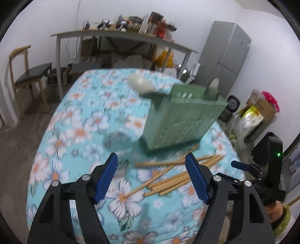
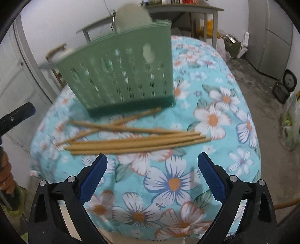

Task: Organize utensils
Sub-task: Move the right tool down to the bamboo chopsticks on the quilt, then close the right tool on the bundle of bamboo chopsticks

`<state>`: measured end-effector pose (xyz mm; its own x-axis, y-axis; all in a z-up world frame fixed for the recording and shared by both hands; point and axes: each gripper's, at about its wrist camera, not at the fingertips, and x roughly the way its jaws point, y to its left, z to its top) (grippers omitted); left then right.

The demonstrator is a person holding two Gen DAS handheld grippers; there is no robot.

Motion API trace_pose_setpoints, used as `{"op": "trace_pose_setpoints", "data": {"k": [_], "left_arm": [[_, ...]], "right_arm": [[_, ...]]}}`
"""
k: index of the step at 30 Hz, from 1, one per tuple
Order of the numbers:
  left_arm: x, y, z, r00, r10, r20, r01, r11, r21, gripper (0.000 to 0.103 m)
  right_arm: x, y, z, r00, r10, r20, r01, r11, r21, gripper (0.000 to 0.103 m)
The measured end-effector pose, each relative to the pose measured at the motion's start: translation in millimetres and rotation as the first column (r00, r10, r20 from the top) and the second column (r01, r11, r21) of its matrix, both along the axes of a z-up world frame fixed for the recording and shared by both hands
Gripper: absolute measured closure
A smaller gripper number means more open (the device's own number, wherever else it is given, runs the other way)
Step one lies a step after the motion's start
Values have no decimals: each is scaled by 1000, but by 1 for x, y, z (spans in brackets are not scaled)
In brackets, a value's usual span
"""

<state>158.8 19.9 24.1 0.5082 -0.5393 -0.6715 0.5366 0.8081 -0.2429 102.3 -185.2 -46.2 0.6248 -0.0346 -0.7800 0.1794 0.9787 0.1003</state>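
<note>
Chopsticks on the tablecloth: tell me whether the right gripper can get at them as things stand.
Probably yes. The right gripper has its jaws open and faces the chopsticks, which lie loose just ahead on the tablecloth. Nothing sits between; the green holder stands behind them.

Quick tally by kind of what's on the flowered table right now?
Green utensil basket: 1
White spoons standing in the basket: at least 2
Wooden chopsticks: a loose pile, too blurred to count
Total: 3 kinds. Both grippers' jaws are open and empty.
</note>
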Motion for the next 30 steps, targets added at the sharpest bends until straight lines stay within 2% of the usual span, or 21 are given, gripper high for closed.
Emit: {"op": "trace_pose_setpoints", "data": {"k": [6,10,16,30], "left_arm": [[4,-3,-26,999,11,-42,-10,999,32,31],[10,-4,-35,998,12,-59,-10,999,33,31],[17,-3,-43,996,20,-85,-18,999,26,31],[21,-2,-49,995,25,-93,-22,999,24,31]], "right_arm": [[12,10,-29,995,-25,-93,14,994,-112,8],[9,16,-33,997,-10,-77,-3,986,-166,8],[7,6,-35,996,16,-86,-24,996,-91,8],[-7,16,-34,998,38,-45,-42,993,-107,8]]}}
